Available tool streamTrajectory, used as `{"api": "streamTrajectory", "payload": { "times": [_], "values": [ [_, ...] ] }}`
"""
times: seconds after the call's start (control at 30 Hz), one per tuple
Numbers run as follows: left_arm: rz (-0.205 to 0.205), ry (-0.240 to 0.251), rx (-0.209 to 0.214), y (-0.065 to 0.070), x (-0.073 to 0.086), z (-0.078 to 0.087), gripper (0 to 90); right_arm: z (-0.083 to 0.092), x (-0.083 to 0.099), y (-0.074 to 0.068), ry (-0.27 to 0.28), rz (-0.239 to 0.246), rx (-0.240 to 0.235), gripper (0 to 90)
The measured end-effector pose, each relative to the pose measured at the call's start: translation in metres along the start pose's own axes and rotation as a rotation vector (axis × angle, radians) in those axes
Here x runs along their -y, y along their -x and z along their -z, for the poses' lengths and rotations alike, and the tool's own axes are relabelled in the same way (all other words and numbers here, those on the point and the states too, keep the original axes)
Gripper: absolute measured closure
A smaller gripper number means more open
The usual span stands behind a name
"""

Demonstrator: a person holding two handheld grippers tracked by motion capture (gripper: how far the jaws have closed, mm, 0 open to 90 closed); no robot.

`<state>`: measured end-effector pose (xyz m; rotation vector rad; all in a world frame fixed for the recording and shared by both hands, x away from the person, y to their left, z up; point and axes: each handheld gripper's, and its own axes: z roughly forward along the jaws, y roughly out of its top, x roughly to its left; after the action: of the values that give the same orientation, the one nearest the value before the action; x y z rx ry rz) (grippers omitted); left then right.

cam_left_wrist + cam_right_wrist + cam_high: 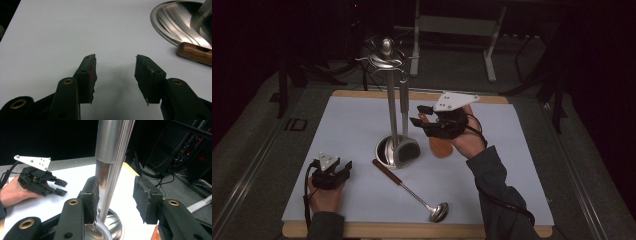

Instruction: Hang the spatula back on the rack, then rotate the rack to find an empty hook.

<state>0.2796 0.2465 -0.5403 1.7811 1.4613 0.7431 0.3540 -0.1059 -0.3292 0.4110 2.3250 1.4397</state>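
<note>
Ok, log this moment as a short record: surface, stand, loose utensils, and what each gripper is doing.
surface: white mat on a wooden board
stand: steel utensil stand, round base on the mat, a dark spatula hanging from it
loose utensils: ladle with wooden handle lying in front of the base; wooden spatula lying under the right hand
left gripper: open, nothing between its fingers, low over the mat
right gripper: open, raised, fingers near the stand's pole

The tabletop [352,120] is plain pale grey-white with a light wood edge. The utensil stand [390,90] is shiny silver. The ladle [412,192] has a silver bowl and reddish-brown wooden handle. The spatula [439,146] is orange-brown. Both claws, left [332,172] and right [421,116], are black with white plates.
</note>
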Motion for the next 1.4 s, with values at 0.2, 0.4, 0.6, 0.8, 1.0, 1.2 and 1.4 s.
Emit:
{"api": "streamTrajectory", "payload": {
  "times": [0.2,0.4,0.6,0.8,1.0,1.2,1.4],
  "values": [
    [-0.002,0.001,0.001,0.000,0.000,0.000,52.0,0.014,0.007,-0.001,0.019,-0.028,0.020,55.1],
    [-0.007,-0.003,-0.003,0.000,0.000,0.000,51.9,0.026,0.017,-0.006,0.000,-0.036,0.060,54.4],
    [-0.006,-0.002,-0.005,0.001,0.000,0.000,52.0,0.024,0.035,-0.018,-0.042,-0.027,0.049,54.0],
    [-0.007,-0.001,-0.005,0.001,0.000,0.000,51.9,0.015,0.047,-0.025,-0.075,-0.023,0.058,54.1],
    [-0.007,0.005,-0.002,0.001,0.000,0.001,53.2,0.010,0.041,-0.037,-0.033,-0.005,0.036,56.8],
    [0.000,0.112,0.050,0.006,-0.001,0.011,69.3,0.002,0.040,-0.056,-0.028,0.026,-0.019,55.9],
    [-0.032,0.283,0.127,0.024,-0.019,0.041,82.6,-0.010,0.055,-0.063,-0.069,0.021,-0.045,55.5]
  ]
}}
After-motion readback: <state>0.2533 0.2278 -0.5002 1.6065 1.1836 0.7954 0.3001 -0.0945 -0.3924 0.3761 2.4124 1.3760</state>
